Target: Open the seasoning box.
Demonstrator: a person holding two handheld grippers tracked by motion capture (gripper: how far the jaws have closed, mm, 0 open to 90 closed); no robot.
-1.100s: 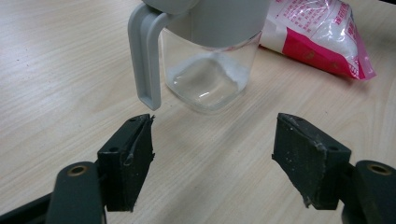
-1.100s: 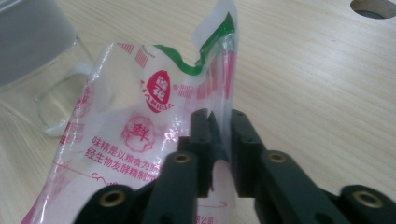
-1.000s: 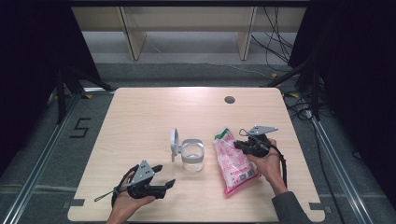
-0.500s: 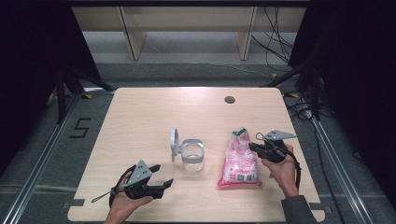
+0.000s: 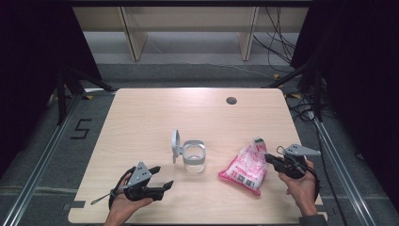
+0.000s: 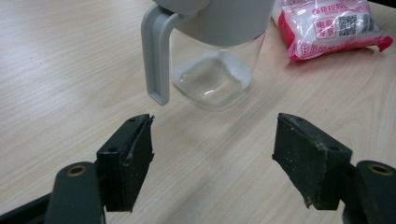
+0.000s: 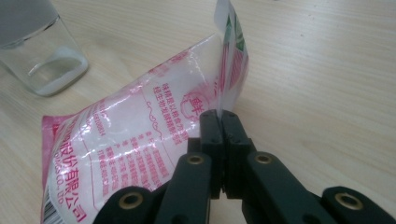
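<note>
So we're pinching the floppy, probably slippery bag [image 7: 140, 144] by its top seam, right gripper [image 7: 219, 122] clamped shut near the table's right edge.

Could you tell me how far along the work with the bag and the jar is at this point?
Done: the jar stands with its lid flipped open and only a thin white layer at the bottom. In hand: the right gripper is shut on the top edge of the pink bag, which lies on the table. Left: lifting and pouring; the left gripper waits open before the jar.
</note>
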